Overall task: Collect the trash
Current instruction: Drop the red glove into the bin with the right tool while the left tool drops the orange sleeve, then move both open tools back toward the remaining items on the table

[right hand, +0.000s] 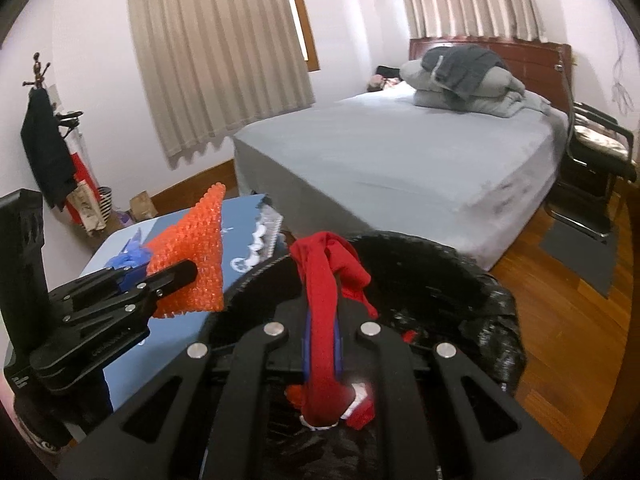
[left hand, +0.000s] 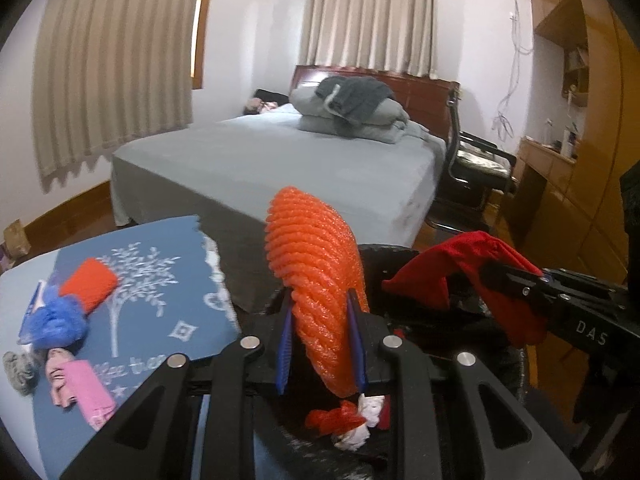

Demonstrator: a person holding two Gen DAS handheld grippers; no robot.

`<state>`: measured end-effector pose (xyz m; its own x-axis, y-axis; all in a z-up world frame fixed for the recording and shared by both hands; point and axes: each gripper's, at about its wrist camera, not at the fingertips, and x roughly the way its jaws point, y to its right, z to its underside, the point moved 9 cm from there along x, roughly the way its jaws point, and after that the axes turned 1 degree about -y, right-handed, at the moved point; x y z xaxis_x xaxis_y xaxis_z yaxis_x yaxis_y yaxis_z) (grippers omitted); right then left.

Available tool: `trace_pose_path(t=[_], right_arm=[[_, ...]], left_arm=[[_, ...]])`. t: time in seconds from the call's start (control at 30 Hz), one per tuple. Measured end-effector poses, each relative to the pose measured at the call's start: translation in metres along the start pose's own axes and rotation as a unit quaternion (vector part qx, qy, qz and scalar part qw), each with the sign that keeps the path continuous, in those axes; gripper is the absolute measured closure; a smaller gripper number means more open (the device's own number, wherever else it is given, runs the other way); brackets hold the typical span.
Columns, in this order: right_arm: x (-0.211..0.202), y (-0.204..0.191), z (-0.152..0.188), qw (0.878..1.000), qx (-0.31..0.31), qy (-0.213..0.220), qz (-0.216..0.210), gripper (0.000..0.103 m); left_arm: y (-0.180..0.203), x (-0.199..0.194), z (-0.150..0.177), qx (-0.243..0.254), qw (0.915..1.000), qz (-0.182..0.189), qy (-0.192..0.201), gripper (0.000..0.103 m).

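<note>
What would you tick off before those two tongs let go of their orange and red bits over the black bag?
1. Left tongs clamped on the orange ribbed foam net sleeve: ok.
2. Right tongs clamped on the red crumpled cloth-like scrap: ok.
3. Black plastic bin bag mouth open below both pieces: ok, with red and white scraps already inside.
4. Orange sleeve fully over the bag opening rather than the blue tree-print tablecloth: cannot tell.
5. Red scrap hanging free of the bag's rim: cannot tell.
6. Table cleared: not ok; an orange piece, a blue mesh puff and a pink wrapper remain.
</note>
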<state>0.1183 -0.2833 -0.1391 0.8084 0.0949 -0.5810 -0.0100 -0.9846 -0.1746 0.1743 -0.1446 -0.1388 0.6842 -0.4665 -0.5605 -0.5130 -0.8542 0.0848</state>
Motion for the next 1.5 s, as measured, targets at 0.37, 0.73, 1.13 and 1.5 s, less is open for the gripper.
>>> trace_pose_path(t=[0.37, 0.73, 1.13, 1.5], right_arm=[[-0.002, 0.039, 0.008, 0.999, 0.026, -0.001, 0.043, 0.055], [-0.007, 0.031, -0.004, 0.997, 0.014, 0.027, 0.065, 0.007], [0.021, -0.057, -0.014, 0.999, -0.027, 0.026, 0.0, 0.006], [0.072, -0.156, -0.01, 0.996, -0.066, -0.003, -0.062, 0.006]], left_arm=[[0.02, 0.019, 0.002, 0.004, 0.9991, 0.038, -0.017, 0.047], [-0.026, -0.011, -0.003, -0.017, 0.9997, -0.014, 0.013, 0.019], [-0.131, -0.068, 0.018, -0.057, 0.989, -0.132, 0.036, 0.01], [-0.237, -0.109, 0.07, -0.115, 0.9659, -0.231, 0.019, 0.009]])
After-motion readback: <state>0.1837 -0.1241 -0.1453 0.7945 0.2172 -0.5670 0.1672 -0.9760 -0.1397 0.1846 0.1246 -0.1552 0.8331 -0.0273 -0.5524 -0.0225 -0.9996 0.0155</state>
